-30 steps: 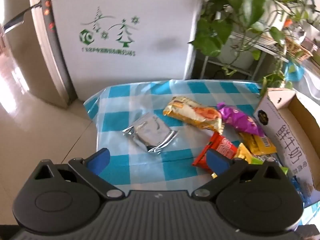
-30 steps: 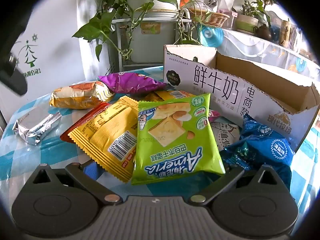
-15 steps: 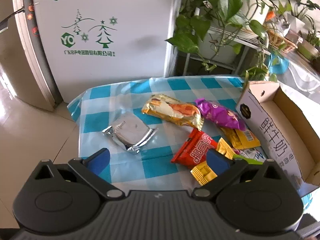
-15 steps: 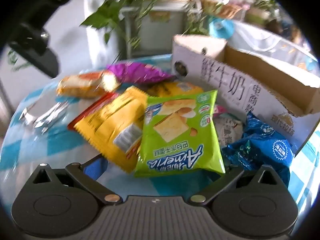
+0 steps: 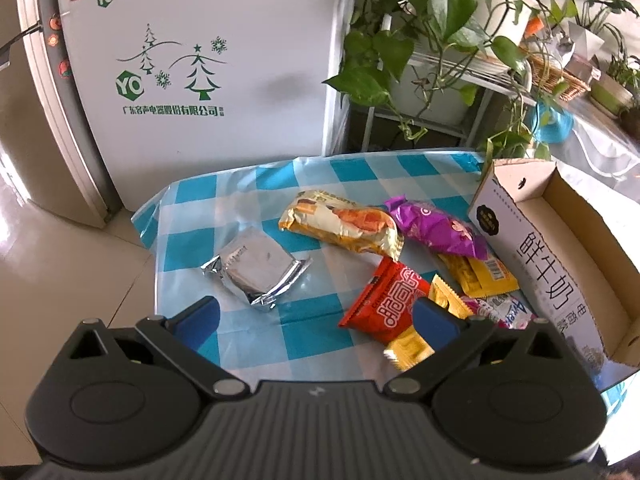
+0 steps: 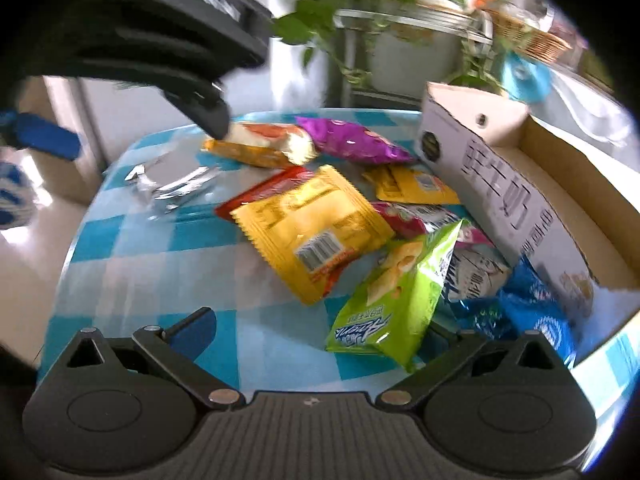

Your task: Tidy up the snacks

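Currently both grippers, left gripper point(image 5: 316, 316) and right gripper point(image 6: 316, 328), hover with fingers spread wide, holding nothing. Snack packets point(image 6: 312, 228) lie scattered on the checked tablecloth point(image 5: 240, 184) beside the cardboard box point(image 5: 560, 248)

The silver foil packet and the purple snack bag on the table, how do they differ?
The silver foil packet is plain, shiny and squarish; the purple snack bag is printed and elongated. The silver foil packet lies alone on the checked tablecloth, while the purple snack bag sits against the cardboard box, overlapping a yellow packet. Both are sealed and still outside the box.
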{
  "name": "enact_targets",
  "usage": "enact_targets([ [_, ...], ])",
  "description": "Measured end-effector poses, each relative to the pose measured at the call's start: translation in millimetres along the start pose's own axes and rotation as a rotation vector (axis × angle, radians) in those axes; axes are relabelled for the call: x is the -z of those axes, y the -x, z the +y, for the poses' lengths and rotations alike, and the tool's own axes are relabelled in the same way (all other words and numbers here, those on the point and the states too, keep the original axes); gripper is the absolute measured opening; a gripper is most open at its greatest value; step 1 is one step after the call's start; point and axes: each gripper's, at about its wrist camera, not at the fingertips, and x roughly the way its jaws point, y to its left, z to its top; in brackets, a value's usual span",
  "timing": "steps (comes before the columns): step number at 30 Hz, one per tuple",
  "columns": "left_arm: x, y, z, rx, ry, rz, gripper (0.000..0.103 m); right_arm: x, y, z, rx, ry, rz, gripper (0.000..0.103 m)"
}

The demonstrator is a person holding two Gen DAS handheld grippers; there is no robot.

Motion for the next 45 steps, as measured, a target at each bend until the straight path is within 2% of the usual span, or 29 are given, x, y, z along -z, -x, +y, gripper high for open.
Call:
enact_targets([
  [2, -0.1, 0.1, 0.4, 0.002, 0.004, 0.0, 0.102, -2.8, 7.1, -2.6, -0.041, 0.028, 0.027, 0.103],
  [6, 0.9, -2.7, -1.6, -0.002, -0.003, 0.009, 0.102, -8.5, 19.4, -6.1, -0.063, 0.08, 0.052, 0.103],
  [18, 3.8, -14.4, -1.8, -0.02, -0.017, 0.046, 0.102, -31.5, 31.2, -30.3, -0.107, 0.087, 0.079, 0.103],
  [24, 7.5, -20.3, -5.0, -0.022, -0.033, 0.066, 0.102, -42.4, 29.1, -46.2, -0.105, 0.045, 0.065, 0.103],
  [31, 10.3, -20.3, -4.9, -0.025, -0.052, 0.071, 0.102, -44.8, 28.8, -65.0, -0.14, -0.099, 0.036, 0.103],
  [40, 12.7, -21.4, -4.9, -0.053, -0.054, 0.078, 0.102, -45.8, 28.6, -64.9, -0.098, -0.14, 0.027, 0.103],
  [45, 13.2, -21.9, -4.4, -0.061, -0.048, 0.079, 0.102, -47.3, 23.7, -65.6, -0.022, -0.189, 0.037, 0.103],
])
